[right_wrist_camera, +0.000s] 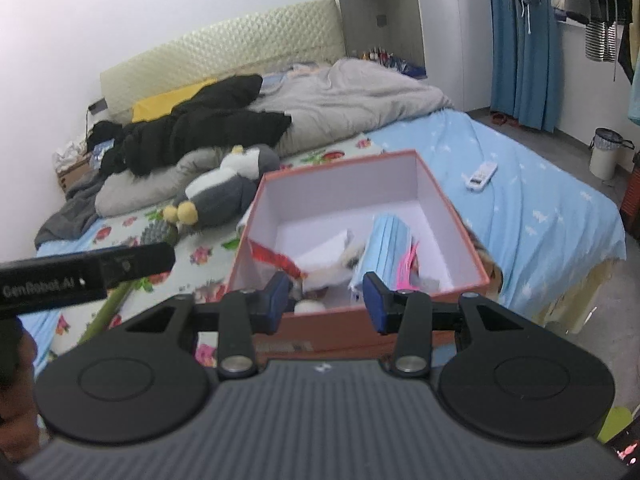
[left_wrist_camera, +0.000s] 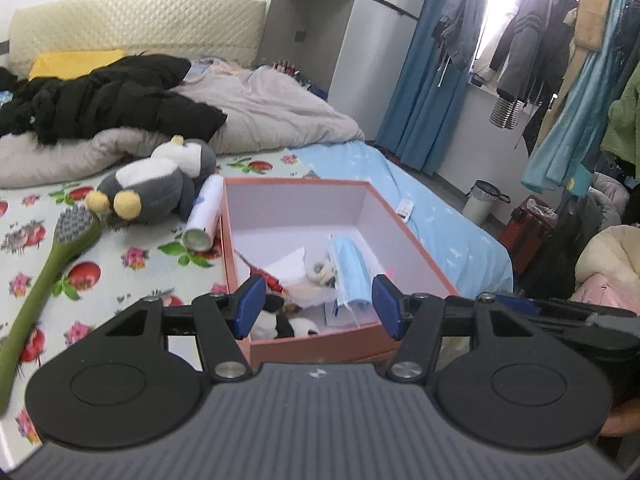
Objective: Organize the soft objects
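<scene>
Presently: left gripper point(left_wrist_camera: 319, 303) and right gripper point(right_wrist_camera: 324, 302) parted, empty — either may knock the box point(left_wrist_camera: 236, 240) aside while reaching for the penguin plush point(left_wrist_camera: 160, 184).

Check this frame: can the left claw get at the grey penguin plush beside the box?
Probably yes. The left claw is open and empty, and the penguin plush lies uncovered on the bed, left of the box.
</scene>
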Motion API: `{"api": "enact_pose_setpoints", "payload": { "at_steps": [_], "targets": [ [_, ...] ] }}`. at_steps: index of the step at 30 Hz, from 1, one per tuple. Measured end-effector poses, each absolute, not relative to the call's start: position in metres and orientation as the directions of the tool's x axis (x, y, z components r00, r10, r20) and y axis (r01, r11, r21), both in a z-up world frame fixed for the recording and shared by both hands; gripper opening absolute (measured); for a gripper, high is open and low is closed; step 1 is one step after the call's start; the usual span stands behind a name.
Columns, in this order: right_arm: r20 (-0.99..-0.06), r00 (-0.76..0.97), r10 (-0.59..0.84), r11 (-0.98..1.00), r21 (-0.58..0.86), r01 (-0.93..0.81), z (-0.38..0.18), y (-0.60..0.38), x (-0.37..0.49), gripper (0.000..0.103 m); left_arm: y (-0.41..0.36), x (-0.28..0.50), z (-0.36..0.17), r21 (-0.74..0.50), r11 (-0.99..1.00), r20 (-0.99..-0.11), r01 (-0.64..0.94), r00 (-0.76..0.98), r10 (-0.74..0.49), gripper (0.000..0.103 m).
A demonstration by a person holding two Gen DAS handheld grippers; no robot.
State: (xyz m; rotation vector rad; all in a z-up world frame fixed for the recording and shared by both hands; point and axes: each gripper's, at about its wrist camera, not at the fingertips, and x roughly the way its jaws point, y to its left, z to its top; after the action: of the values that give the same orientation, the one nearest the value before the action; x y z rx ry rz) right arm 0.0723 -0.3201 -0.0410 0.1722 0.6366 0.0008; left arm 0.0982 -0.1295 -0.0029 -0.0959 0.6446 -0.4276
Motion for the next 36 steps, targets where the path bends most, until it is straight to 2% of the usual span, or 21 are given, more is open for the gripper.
{"api": "enact_pose_setpoints", "payload": {
  "at_steps": [8, 23, 24, 25, 26, 27, 28, 30, 32, 36],
  "targets": [
    [-0.594, 0.803, 0.06, 0.988, 0.147, 0.035, -0.052, -0.316, 0.063, 0.044, -0.126, 0.09, -0.022, -0.209, 0.923, -0.566, 0.323, 0.73, -0.384, 0.065],
    [-0.58, 0.813, 0.053, 0.993, 0.118, 0.019, -0.041, -0.314, 0.059, 0.045, -0.115, 0.077, -0.017, -0.197, 0.936, -0.566, 0.29, 0.746, -0.351, 0.066],
    [-0.579, 0.814, 0.049, 0.993, 0.115, 0.022, -0.041, -0.315, 0.059, 0.05, -0.114, 0.078, -0.017, -0.198, 0.938, -0.567, 0.286, 0.747, -0.347, 0.07],
    [-0.576, 0.816, 0.044, 0.993, 0.114, 0.027, -0.041, -0.316, 0.06, 0.062, -0.114, 0.078, -0.017, -0.199, 0.939, -0.569, 0.28, 0.747, -0.344, 0.072],
    [-0.572, 0.819, 0.038, 0.993, 0.114, 0.034, -0.041, -0.318, 0.059, 0.07, -0.113, 0.077, -0.017, -0.201, 0.94, -0.569, 0.277, 0.748, -0.342, 0.076],
    [-0.569, 0.822, 0.024, 0.993, 0.109, 0.046, -0.041, -0.319, 0.06, 0.083, -0.113, 0.078, -0.017, -0.202, 0.941, -0.568, 0.273, 0.749, -0.34, 0.081],
    [-0.566, 0.824, 0.015, 0.993, 0.104, 0.053, -0.041, -0.321, 0.06, 0.09, -0.112, 0.078, -0.017, -0.203, 0.941, -0.567, 0.269, 0.751, -0.337, 0.084],
    [-0.564, 0.826, 0.008, 0.993, 0.099, 0.058, -0.042, -0.324, 0.061, 0.092, -0.111, 0.079, -0.017, -0.203, 0.943, -0.568, 0.262, 0.753, -0.331, 0.093],
    [-0.558, 0.83, 0.003, 0.993, 0.097, 0.061, -0.043, -0.326, 0.061, 0.092, -0.111, 0.079, -0.017, -0.187, 0.951, -0.569, 0.246, 0.762, -0.309, 0.098],
    [-0.561, 0.828, 0.003, 0.994, 0.091, 0.058, -0.044, -0.329, 0.06, 0.092, -0.112, 0.08, -0.018, -0.154, 0.965, -0.574, 0.212, 0.776, -0.262, 0.101]
  ]
}}
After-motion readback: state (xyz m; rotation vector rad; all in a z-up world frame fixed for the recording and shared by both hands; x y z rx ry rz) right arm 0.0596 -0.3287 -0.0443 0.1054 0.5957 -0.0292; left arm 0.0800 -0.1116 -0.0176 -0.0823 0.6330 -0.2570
